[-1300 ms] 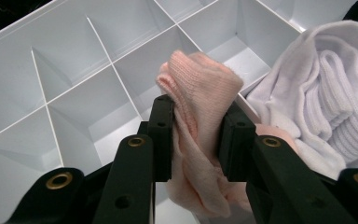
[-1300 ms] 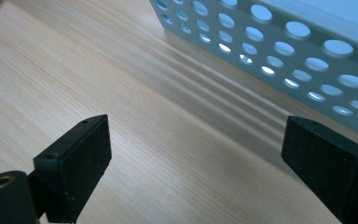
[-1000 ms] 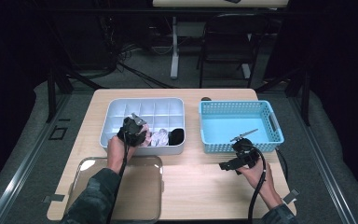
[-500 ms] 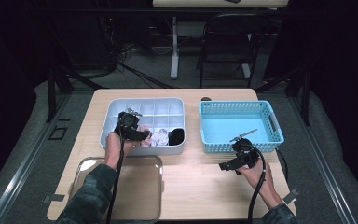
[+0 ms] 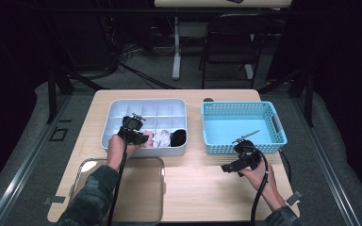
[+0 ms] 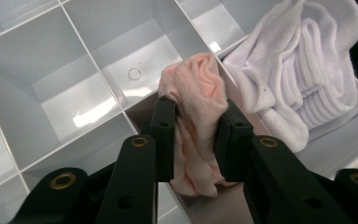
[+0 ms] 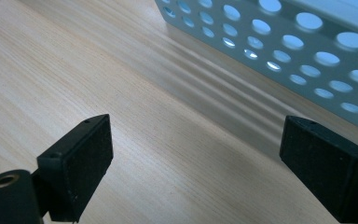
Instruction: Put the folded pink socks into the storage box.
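The left gripper (image 6: 193, 135) is clamped on a rolled pink sock (image 6: 198, 121). Its jaws have just been closing, and the sock sits squeezed between the two pads, bulging out above them and hanging down below. In the left gripper view the roll's long axis runs straight up along the jaws, so it is held across its narrow waist.

Directly beyond the jaw tips lies the white divided organiser (image 5: 122, 107), with thin walls crossing just past the sock. The compartments ahead and to the gripper's left look bare. To its right, close beside the pink roll, sits a bundle of white socks (image 6: 303, 79), and in the high view a dark sock (image 5: 178, 137) lies further along that same row. I'd judge the sock is at or just over a front compartment, though whether it rests on the floor of one I cannot tell.

The right gripper (image 7: 196, 163) is spread wide with nothing between its jaws, low over bare wooden table (image 7: 74, 70). The blue basket (image 7: 317, 46) stands ahead and to its right, near but apart.

The left hand is plainly the one on the job. The way straight up looks free; sideways, the divider walls and white bundle crowd it. A clear lid (image 5: 136, 193) lies behind, toward the person.
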{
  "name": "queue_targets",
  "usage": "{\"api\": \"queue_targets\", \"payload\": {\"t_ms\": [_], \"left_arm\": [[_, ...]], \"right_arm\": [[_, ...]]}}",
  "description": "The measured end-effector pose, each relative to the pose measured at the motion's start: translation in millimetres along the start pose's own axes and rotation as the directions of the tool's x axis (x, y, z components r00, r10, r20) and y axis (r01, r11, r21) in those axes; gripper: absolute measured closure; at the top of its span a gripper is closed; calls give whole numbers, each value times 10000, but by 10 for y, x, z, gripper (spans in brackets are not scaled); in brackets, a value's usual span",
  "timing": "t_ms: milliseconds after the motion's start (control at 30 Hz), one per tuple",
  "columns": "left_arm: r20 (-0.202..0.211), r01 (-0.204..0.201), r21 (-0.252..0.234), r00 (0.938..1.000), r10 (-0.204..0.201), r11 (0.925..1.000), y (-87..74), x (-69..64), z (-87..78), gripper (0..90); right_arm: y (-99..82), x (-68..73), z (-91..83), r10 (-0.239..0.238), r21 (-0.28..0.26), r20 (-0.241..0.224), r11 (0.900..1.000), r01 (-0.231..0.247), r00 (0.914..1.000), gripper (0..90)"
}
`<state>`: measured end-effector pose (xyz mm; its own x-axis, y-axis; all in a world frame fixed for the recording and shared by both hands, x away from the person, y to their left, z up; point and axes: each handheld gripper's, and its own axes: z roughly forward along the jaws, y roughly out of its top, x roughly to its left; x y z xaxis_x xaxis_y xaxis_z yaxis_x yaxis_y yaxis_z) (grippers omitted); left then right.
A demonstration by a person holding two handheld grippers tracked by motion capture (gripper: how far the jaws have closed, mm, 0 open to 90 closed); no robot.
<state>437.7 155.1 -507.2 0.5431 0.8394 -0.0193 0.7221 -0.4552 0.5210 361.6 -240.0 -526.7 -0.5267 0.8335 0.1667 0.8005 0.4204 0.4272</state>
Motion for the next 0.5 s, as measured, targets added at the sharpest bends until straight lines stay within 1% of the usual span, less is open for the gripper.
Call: {"api": "queue_targets", "payload": {"t_ms": [33, 67, 100, 167, 200, 233, 267, 300, 333, 367, 400, 433, 467, 500], "left_arm": [[-90, -47, 54, 9999, 47, 10000, 9, -5, -8, 704], [-90, -47, 54, 9999, 47, 10000, 9, -5, -8, 669], [-273, -188, 89, 9994, 190, 9998, 23, -16, -31, 669], [-287, -216, -44, 9994, 215, 9998, 70, -32, -89, 551], [-431, -302, -80, 9986, 298, 9995, 105, -44, -106, 518], [-576, -399, -44, 9976, 396, 9992, 142, -56, -109, 466], [-586, -444, 68, 9973, 447, 9990, 174, -66, -98, 466], [-599, -535, 232, 9967, 548, 9983, 200, -74, -74, 480], [-653, -654, 482, 9955, 685, 9967, 217, -82, -44, 505], [-624, -688, 657, 9954, 729, 9955, 221, -88, -12, 545], [-549, -715, 861, 9956, 764, 9937, 219, -92, 11, 643], [-544, -759, 957, 9952, 813, 9925, 210, -100, 28, 683], [-563, -762, 955, 9951, 818, 9925, 201, -105, 42, 703], [-554, -725, 966, 9954, 781, 9927, 194, -107, 52, 703]], "right_arm": [[0, -1, 3, 28, -37, -37, 10000, -28, 10000, 90], [0, -1, 3, 28, -37, -37, 10000, -28, 10000, 90], [1, -4, 1, 60, -50, -89, 10000, -60, 9999, 89], [-2, -13, -7, 119, -171, -32, 9998, -120, 9999, 89], [0, -20, -12, 85, -174, -61, 9998, -86, 9999, 89], [6, -19, -23, 31, -107, -3, 9999, -31, 10000, 89], [6, -19, -23, 31, -107, -3, 9999, -31, 10000, 89], [4, -5, -18, 149, -249, -82, 9996, -151, 9999, 88], [5, -4, -23, 65, -200, -77, 9998, -67, 9999, 89], [-1, 5, -20, 113, -307, -39, 9995, -114, 9999, 89], [-2, -1, -31, -18, -245, -69, 9997, 16, 10000, 89], [-5, -8, -35, -85, -185, -55, 9998, 84, 9999, 89], [-10, -8, -32, -63, -228, -48, 9997, 62, 10000, 89], [-10, -8, -32, -63, -228, -48, 9997, 62, 10000, 89]]}}
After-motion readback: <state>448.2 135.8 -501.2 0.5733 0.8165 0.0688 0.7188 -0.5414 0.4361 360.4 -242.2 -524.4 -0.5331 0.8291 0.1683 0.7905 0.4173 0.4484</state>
